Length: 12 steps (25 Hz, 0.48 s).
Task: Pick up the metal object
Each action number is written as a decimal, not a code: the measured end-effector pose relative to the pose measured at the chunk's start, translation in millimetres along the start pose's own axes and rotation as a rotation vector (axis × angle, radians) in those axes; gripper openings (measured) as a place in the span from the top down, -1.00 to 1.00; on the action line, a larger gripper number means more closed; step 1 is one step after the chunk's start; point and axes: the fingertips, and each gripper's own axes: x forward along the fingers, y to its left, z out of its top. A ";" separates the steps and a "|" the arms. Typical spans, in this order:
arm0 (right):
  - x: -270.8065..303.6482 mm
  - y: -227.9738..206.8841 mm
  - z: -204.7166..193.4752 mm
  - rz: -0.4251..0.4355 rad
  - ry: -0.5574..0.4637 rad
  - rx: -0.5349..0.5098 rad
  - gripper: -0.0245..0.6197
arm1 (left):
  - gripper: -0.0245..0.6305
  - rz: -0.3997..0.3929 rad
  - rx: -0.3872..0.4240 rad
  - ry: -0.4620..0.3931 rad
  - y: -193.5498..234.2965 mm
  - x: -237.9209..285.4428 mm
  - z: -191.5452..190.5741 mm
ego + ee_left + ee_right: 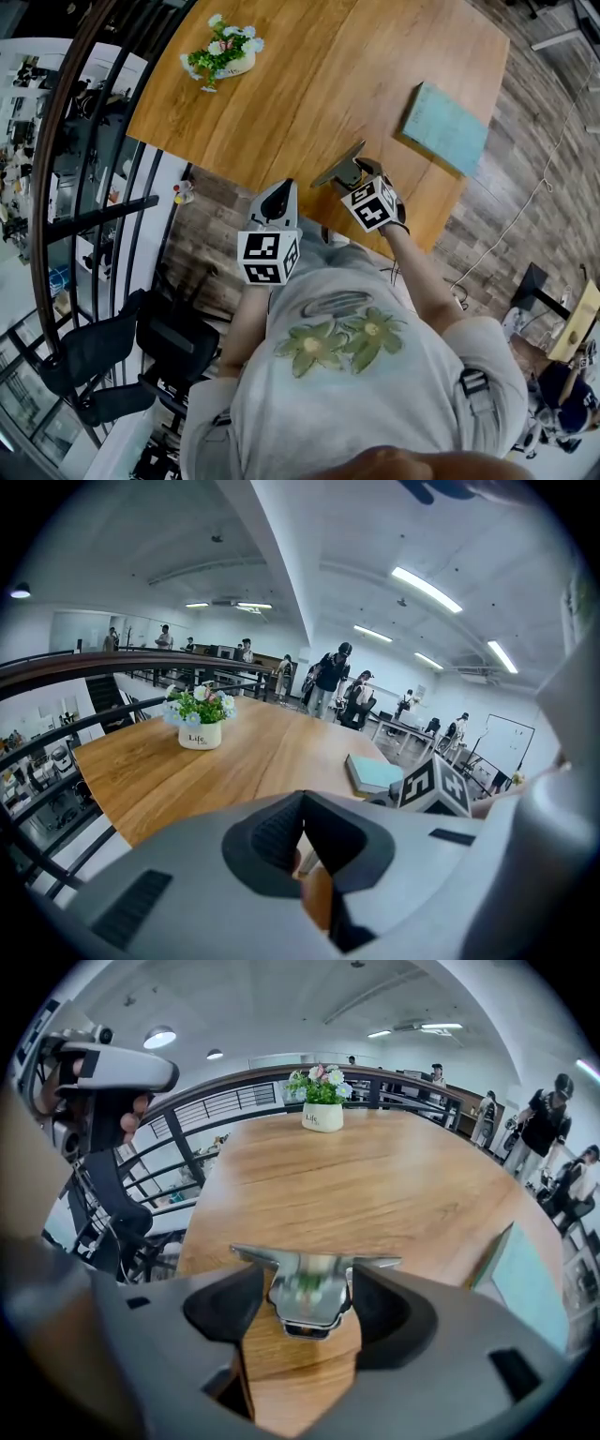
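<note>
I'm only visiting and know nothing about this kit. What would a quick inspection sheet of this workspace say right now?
Surface: wooden table, plain top.
Job's things: shiny metal object, clamped over the table's near edge; I cannot tell whether it touches the wood.
Clutter: flower pot at a far corner; teal book lying flat near the right side.
Grippers: right gripper shut on the metal object; left gripper shut, nothing in it, held off the table.
Cables: one thin cable on the plank floor right of the table.
Surroundings: curved railing, black chairs, people standing beyond the table.
</note>
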 end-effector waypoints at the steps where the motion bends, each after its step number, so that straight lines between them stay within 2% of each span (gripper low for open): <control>1: 1.2 -0.4 -0.8 -0.003 0.005 -0.001 0.05 | 0.88 -0.002 0.000 0.001 -0.1 0.7 -0.3; 12: 16.2 -3.6 -13.0 -0.009 0.050 0.000 0.05 | 0.88 -0.008 -0.010 0.022 1.7 1.6 -8.2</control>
